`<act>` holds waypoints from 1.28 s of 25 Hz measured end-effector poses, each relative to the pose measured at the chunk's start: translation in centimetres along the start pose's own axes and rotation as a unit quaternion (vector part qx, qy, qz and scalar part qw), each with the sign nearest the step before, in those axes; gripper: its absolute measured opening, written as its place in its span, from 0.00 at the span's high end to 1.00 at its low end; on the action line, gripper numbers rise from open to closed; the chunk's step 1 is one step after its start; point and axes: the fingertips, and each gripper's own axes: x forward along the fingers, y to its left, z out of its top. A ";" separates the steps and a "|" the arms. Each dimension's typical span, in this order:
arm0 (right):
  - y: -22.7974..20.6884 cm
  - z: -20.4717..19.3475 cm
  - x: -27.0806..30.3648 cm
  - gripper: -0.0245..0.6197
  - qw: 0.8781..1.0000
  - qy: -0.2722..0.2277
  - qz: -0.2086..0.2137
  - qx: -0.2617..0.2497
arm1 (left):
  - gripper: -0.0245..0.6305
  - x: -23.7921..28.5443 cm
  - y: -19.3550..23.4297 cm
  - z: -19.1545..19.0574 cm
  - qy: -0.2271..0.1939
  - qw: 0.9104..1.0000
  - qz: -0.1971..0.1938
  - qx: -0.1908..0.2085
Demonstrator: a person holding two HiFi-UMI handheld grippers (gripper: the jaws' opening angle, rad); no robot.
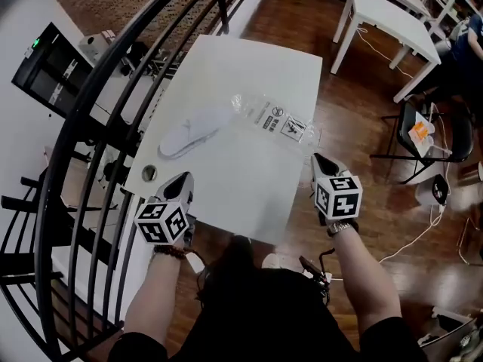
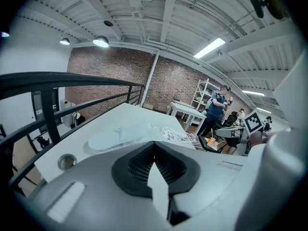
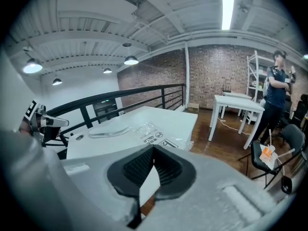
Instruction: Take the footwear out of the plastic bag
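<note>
A white slipper (image 1: pixel 189 134) lies flat on the white table (image 1: pixel 249 66), left of a crumpled clear plastic bag (image 1: pixel 275 119) with printed warning labels. The slipper is outside the bag. Both grippers are off the table's near edge, apart from both things. My left gripper (image 1: pixel 179 182) is at the near left corner, shut and empty. My right gripper (image 1: pixel 323 164) hangs past the near right side, also shut and empty. The left gripper view shows the slipper (image 2: pixel 108 139) and bag (image 2: pixel 171 133) beyond the shut jaws (image 2: pixel 154 144). The right gripper view shows the slipper (image 3: pixel 108 130) and bag (image 3: pixel 156 136) beyond its shut jaws (image 3: pixel 153 149).
A black railing (image 1: pixel 98 89) curves along the table's left side. A round cable hole (image 1: pixel 149 173) sits near the table's left corner. A second white table (image 1: pixel 392 13) and a black chair (image 1: pixel 423 130) stand to the right on the wooden floor. A person (image 3: pixel 278 85) stands far off.
</note>
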 end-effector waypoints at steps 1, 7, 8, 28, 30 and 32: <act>0.7 0.0 -0.8 0.97 1.000 -0.004 0.009 -0.011 | 0.94 -0.5 -1.5 -0.1 -0.002 1.000 -0.006 0.010; 5.2 -0.1 -5.3 0.97 0.994 -0.030 0.077 -0.066 | 0.94 -2.9 -10.2 -1.1 -0.010 0.997 -0.032 0.075; 6.0 -0.1 -6.1 0.97 0.993 -0.035 0.089 -0.072 | 0.94 -3.3 -11.5 -1.3 -0.011 0.996 -0.036 0.082; 19.4 1.0 -15.1 0.97 0.973 -0.103 0.169 -0.118 | 0.94 -10.5 -20.3 -1.0 -0.052 0.977 -0.089 0.186; 20.2 0.9 -15.4 0.97 0.974 -0.106 0.164 -0.118 | 0.94 -11.1 -19.8 -1.1 -0.055 0.976 -0.089 0.191; 21.1 0.9 -15.8 0.97 0.974 -0.108 0.161 -0.116 | 0.94 -11.8 -19.3 -1.3 -0.054 0.976 -0.094 0.189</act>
